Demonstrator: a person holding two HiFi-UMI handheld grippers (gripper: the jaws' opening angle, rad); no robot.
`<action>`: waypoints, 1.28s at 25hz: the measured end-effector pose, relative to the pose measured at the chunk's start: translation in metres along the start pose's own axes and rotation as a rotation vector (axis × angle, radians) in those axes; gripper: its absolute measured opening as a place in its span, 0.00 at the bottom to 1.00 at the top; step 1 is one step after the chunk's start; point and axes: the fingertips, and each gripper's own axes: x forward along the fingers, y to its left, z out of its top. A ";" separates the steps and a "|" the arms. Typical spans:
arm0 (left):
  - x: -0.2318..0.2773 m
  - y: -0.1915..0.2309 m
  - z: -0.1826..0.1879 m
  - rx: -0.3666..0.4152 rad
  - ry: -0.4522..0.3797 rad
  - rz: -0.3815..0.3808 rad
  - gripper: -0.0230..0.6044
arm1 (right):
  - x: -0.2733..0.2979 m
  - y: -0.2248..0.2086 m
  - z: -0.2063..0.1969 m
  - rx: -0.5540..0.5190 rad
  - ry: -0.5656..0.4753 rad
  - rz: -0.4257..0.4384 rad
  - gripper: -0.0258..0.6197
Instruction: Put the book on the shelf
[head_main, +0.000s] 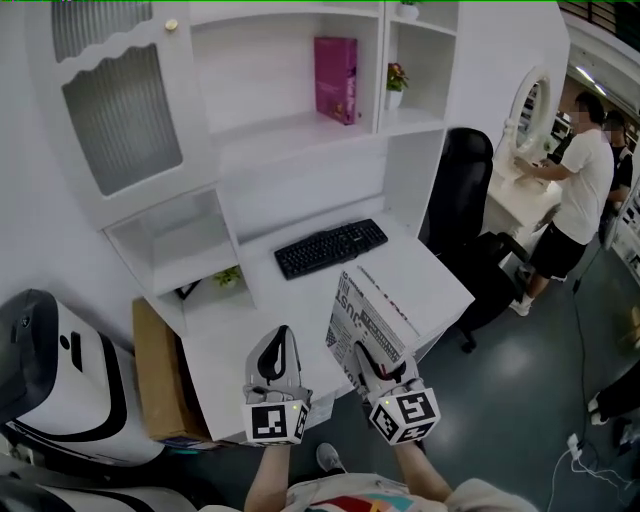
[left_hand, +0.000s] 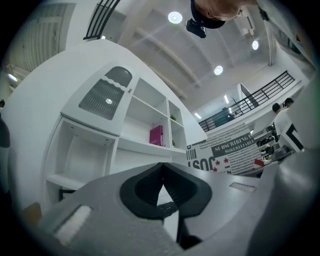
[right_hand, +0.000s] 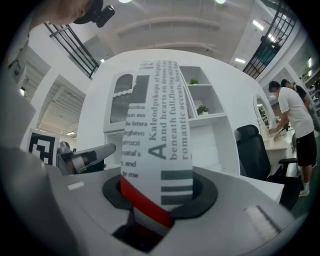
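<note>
While the right gripper (head_main: 362, 352) and the left gripper (head_main: 280, 340) hang side by side over the near edge of the desk, the biggest thing ahead of them is the white shelf unit (head_main: 270, 95). It rises well beyond both, with open compartments and a ribbed door up on the left gripper's side. Its desk top (head_main: 425, 275) spreads out under and beyond the jaws.

Off to the far side of the left gripper, low down, sits a bulky white machine (head_main: 60, 385) with black trim. Beyond the right gripper and out to its side stands a black office chair (head_main: 460, 185). Farther off that way, a person (head_main: 582, 190) in a white shirt leans over another table. A brown cardboard box (head_main: 160, 370) stands below the desk on the left gripper's side.

The book (head_main: 372, 305), white with black newspaper-style print, stands up out of the right gripper, tilted, its lower edge with a red band sunk between the jaws. Those jaws are clamped on it from both sides. It is in the air above the desk front, just beside the left gripper and well short of the shelves.

A black keyboard (head_main: 330, 248) lies straight ahead of both grippers on the desk. High beyond it a pink book (head_main: 336, 78) stands upright in the middle compartment. A small potted plant (head_main: 396, 82) stands in the next compartment on the right gripper's side.

The left gripper's jaws are together, with nothing between them.
</note>
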 end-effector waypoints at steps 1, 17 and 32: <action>0.007 0.005 -0.002 0.003 0.001 0.007 0.04 | 0.010 -0.003 0.001 0.003 0.002 0.005 0.29; 0.058 0.036 -0.024 0.022 0.031 0.165 0.04 | 0.087 -0.038 0.016 -0.098 -0.025 0.087 0.29; 0.097 0.020 -0.028 0.060 0.008 0.407 0.04 | 0.145 -0.087 0.037 -0.108 -0.029 0.276 0.29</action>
